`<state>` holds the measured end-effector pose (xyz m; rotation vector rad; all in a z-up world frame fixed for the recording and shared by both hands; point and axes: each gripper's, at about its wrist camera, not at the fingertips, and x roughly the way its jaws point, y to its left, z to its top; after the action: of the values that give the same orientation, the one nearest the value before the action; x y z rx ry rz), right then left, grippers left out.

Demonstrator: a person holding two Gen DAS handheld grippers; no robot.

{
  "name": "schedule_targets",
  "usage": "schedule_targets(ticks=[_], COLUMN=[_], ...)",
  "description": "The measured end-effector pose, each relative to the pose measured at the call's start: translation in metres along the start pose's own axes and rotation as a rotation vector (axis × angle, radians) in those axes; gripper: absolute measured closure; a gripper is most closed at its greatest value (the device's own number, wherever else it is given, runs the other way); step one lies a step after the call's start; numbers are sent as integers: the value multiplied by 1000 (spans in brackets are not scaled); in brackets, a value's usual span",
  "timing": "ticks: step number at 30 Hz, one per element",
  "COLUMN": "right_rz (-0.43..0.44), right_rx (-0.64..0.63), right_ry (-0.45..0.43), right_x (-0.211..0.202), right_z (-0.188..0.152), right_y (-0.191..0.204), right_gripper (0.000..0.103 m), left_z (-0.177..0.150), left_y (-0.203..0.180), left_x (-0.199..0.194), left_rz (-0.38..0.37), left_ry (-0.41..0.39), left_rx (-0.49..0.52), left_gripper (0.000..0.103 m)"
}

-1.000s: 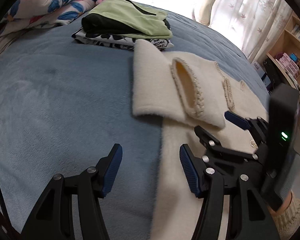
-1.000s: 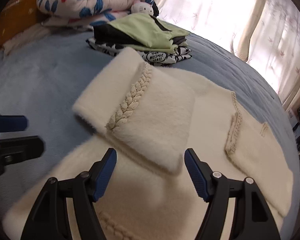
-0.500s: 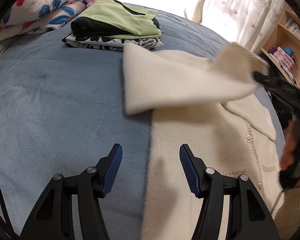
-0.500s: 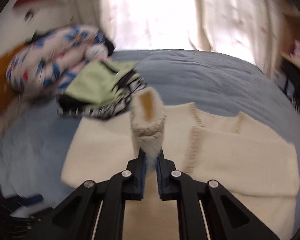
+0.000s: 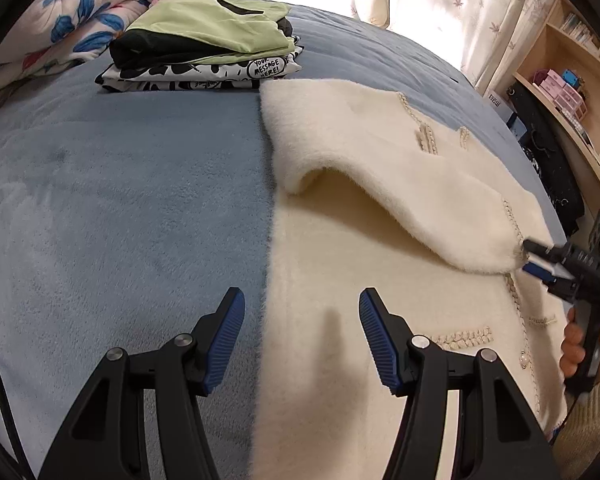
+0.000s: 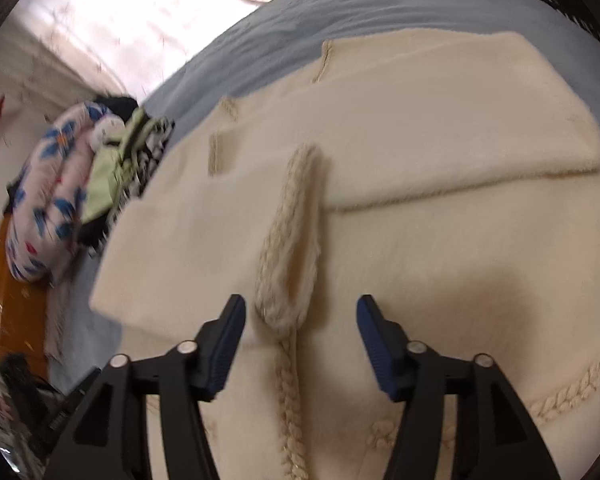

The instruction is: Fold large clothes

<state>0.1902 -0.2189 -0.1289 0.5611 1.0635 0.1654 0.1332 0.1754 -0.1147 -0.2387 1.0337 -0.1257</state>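
Sleeve fold under way: cream fluffy braid-trimmed coat [image 5: 380,240] lay on blue bed [image 5: 120,200]; right gripper [image 6: 300,312] and left gripper [image 5: 302,312] fingers wide open, empty; likely next, folding the hem.

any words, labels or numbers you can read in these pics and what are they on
"YOUR MESSAGE HERE!" in a speech bubble on the black-and-white printed garment, at the bottom of the folded pile.
A white box near the shelf carries dark characters, too small to read.
Small boxes on the shelf: any print is too small to read.
In the right wrist view nothing is readable; it is blurred.
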Motion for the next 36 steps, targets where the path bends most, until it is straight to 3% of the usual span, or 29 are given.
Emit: schedule_targets(ticks=[7,8,9,10,12,15,19,23,25,26,28,31,33,36], right_rz=[-37,-49,-80,-156,-251,-217,-243,-313,-363,-403,-507,-379,-282,-173], right_rx=[-56,-73,-113,-195,-329,-485,-570,-477,-428,-400,-362,-297,-239,-195], right_ry=[55,73,88,100,61,-52,-284,-347,-285,-202,-85,-92,-88,-80], right_x=[43,50,54,58,50,22,-13,-12,11,35,63,49,34,25], right_z=[39,39,37,35,29,31,60,100,111,116,112,100,95,94], right_y=[18,23,31,47,73,119,149,112,82,57,22,-5,-18,-26], right_gripper=[40,44,70,86,88,88,88,88,86,79,78,72,47,42], left_z=[27,33,40,44,57,74,97,113,119,120,123,126,130,137], left_y=[-4,-4,-3,-2,-3,-8,-22,-36,-41,-43,-43,-32,-22,-10], left_x=[2,2,1,1,2,9,25,43,63,74,98,123,130,135], left_rz=[56,64,74,79,85,81,85,82,98,112,143,140,111,78], left_ry=[-41,-51,-63,-70,-89,-102,-123,-145,-129,-114,-60,7,25,35], left_rx=[44,46,46,45,42,45,57,68,84,91,107,92,60,16], left_gripper=[45,45,45,45,45,45,45,45,45,45,45,45,37,29])
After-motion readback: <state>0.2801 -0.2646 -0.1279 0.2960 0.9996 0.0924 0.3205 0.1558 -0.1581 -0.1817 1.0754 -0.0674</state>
